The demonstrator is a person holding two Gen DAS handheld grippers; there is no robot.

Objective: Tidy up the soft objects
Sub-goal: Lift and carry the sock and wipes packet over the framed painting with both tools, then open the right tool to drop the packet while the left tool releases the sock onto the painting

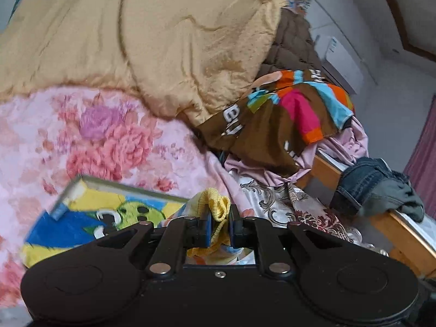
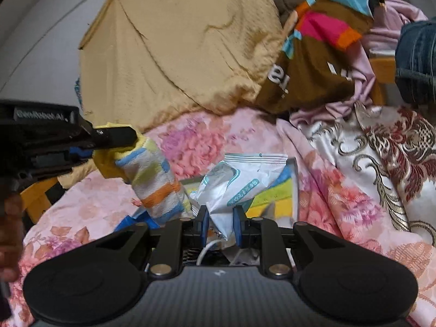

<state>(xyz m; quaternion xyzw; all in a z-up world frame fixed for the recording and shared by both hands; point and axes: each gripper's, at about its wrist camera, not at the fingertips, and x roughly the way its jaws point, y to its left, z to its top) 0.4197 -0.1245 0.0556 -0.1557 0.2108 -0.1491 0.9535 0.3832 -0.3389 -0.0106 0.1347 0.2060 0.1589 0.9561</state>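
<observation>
My left gripper [image 1: 219, 219] is shut on the yellow cuff of a striped sock [image 1: 216, 207]. From the right wrist view the same sock [image 2: 155, 179] hangs from the left gripper [image 2: 117, 139], banded in blue, green and orange. My right gripper [image 2: 220, 223] is shut on a crinkled white plastic packet [image 2: 239, 182] with teal print. Both are held over a colourful picture book [image 1: 90, 218] lying flat on the pink floral blanket [image 1: 103, 136]; the book [image 2: 278, 193] is partly hidden behind the packet.
A tan quilt [image 1: 152, 35] is heaped at the back. A brown multicoloured cloth [image 1: 286, 117], lilac fabric [image 1: 346, 141] and a white damask cloth [image 2: 381, 147] pile at the right. Dark jeans [image 1: 373, 182] hang over the wooden bed frame [image 1: 403, 231]. A hand [image 2: 9, 226] holds the left tool.
</observation>
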